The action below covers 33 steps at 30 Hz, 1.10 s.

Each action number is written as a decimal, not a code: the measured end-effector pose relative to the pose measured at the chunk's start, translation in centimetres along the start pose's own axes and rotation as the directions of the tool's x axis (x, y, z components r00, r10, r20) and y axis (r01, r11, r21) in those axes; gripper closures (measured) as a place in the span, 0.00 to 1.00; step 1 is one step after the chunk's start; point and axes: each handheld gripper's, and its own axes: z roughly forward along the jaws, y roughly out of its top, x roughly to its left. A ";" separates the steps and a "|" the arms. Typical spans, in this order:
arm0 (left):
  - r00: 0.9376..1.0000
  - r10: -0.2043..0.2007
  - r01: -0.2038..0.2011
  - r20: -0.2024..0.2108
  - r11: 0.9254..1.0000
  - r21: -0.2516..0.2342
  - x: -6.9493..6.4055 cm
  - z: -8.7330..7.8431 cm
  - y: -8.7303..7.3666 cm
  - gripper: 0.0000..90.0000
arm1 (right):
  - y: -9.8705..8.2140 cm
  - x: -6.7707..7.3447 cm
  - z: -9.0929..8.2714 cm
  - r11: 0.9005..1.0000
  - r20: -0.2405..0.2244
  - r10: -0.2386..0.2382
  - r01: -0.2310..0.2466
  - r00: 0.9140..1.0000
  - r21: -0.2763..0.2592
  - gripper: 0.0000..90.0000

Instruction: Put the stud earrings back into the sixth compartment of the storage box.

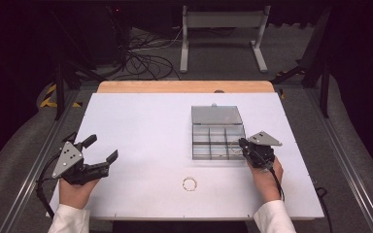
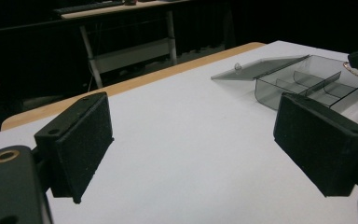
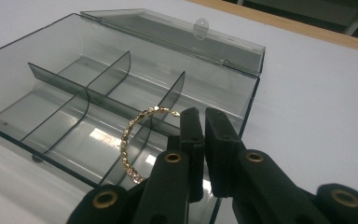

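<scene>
The white bench (image 1: 141, 126), with a wooden strip along its far edge, carries a clear smoky plastic compartment box (image 1: 217, 132) right of centre, its hinged lid lying open flat toward the far edge. At the box's near right corner the right claw (image 3: 198, 116) is clamped together on a gold beaded bracelet (image 3: 131, 140), holding it over a compartment on that side, while the left claw (image 1: 102, 148) hovers near the bench's left edge with its jaws wide apart and nothing between them. A second small gold bracelet ring (image 1: 190, 184) lies flat on the bench toward the near edge, well apart from the box.
</scene>
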 end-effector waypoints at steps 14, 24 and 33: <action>1.000 -0.002 0.002 0.001 1.000 -0.004 0.1 -0.1 0.0 0.14 | 0.2 1.1 -1.6 0.997 -0.100 -0.023 0.015 0.995 -0.079 0.53; 1.000 -0.004 0.004 0.002 1.000 -0.004 0.1 -0.2 0.0 0.14 | 0.4 2.4 -2.0 0.993 -0.202 -0.023 0.000 0.979 -0.117 0.34; 1.000 -0.001 0.001 -0.002 1.000 -0.007 0.1 -0.2 0.1 0.14 | 0.7 4.5 -2.2 0.991 -0.268 -0.060 0.025 0.961 -0.133 0.23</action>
